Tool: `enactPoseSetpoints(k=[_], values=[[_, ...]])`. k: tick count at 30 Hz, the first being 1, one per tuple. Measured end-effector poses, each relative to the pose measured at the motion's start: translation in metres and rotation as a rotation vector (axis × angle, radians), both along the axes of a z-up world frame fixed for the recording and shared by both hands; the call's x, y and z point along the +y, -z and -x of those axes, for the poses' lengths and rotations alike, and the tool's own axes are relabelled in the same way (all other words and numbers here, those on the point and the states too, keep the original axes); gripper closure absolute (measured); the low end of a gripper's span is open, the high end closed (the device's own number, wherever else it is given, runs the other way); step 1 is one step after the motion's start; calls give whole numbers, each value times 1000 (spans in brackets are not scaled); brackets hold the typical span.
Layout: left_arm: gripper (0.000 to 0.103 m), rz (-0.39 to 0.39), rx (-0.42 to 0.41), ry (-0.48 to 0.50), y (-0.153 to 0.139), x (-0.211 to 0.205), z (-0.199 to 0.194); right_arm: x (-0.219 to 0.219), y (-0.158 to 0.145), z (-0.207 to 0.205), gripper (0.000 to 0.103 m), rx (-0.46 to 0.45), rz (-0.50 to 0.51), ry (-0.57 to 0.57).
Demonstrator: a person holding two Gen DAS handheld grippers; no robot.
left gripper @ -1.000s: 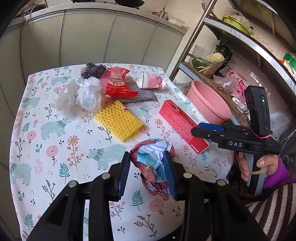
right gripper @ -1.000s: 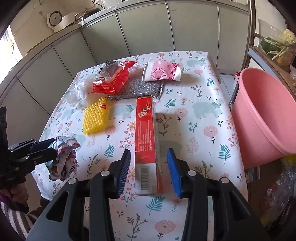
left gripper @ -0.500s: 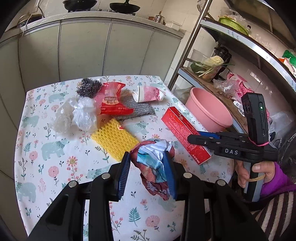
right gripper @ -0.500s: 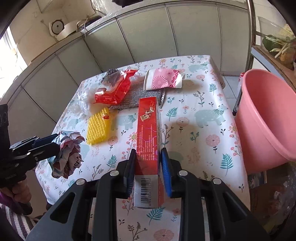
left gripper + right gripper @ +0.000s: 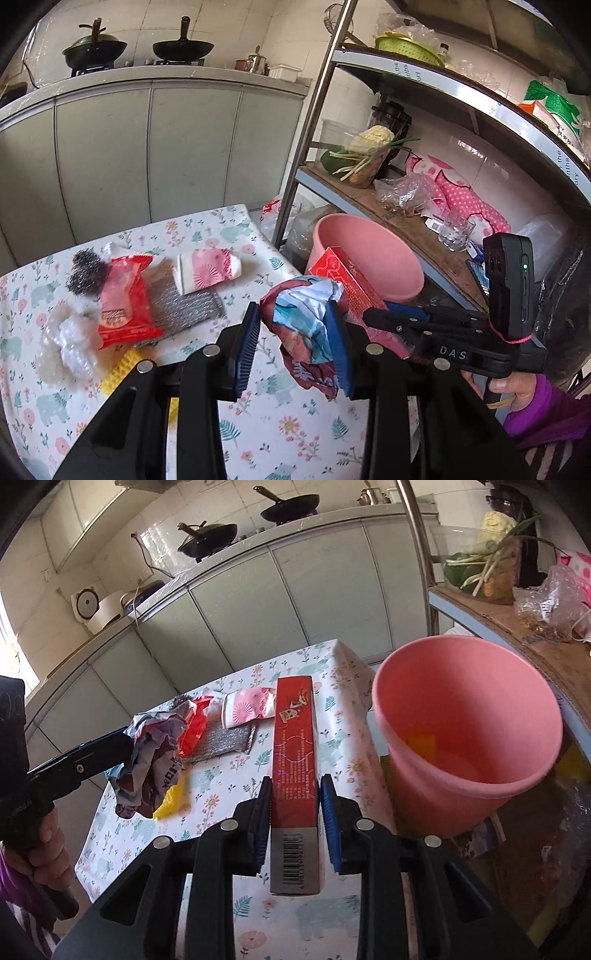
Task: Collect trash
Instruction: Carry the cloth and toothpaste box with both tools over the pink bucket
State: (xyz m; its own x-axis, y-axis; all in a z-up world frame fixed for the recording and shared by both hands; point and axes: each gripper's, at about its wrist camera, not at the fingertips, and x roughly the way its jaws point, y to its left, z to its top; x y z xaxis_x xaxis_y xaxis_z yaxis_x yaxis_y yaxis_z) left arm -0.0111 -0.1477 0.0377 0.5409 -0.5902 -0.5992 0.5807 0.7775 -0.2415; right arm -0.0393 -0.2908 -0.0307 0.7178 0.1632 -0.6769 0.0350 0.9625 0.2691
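— Left gripper [image 5: 293,341]?
— Clenched on a crumpled wrapper [image 5: 306,325], low centre of the left wrist view, raised clear of the worktop [image 5: 258,424].
— And the right gripper [image 5: 293,821]?
— Grasping a long red box [image 5: 294,753], bottom centre of the right wrist view, barcode end nearest the lens. Jaws lately closing in, pads now pressed to both long sides. Box lifted off the floral cloth, far end aimed at the upper middle of the frame.
— Bin?
— Pink bucket [image 5: 469,738], right of centre in that view, just beside the worktop's edge and under the shelf [image 5: 517,627]. Something yellow in its bottom.
— Left on the worktop?
— Toward the left of the left wrist view: red snack bag [image 5: 123,299], steel scourer [image 5: 86,271], silver mesh pad [image 5: 184,302], pink paper cup [image 5: 208,269] lying on its side, clear plastic bag [image 5: 68,350], yellow sponge [image 5: 120,373] partly hidden behind the gripper.
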Motion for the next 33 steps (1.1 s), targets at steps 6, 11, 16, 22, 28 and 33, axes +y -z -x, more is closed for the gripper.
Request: enactPoseSetpoints(k=[6,11,16,22,28,33], values=[[67,5,-17,40,-6,-37,-9,-21,-9,6,79,-28,12,54],[67,7,-25,55,-8,-52,-14,-30,-6,7,79,-15,-1,58],[67,0,-25,45,-4,-45,-13,-10,19,6,79,57,-50,-16],[67,-9,19,1,10,-28,-17,13,45,1,78,182,-37,-110],[67,-11,53,-21,22,-22,-21,14,44,-9,77,252,-37,-145],[67,-10,55,-31,25,-24,-26,20,38,-23,68,260,-8,-180]])
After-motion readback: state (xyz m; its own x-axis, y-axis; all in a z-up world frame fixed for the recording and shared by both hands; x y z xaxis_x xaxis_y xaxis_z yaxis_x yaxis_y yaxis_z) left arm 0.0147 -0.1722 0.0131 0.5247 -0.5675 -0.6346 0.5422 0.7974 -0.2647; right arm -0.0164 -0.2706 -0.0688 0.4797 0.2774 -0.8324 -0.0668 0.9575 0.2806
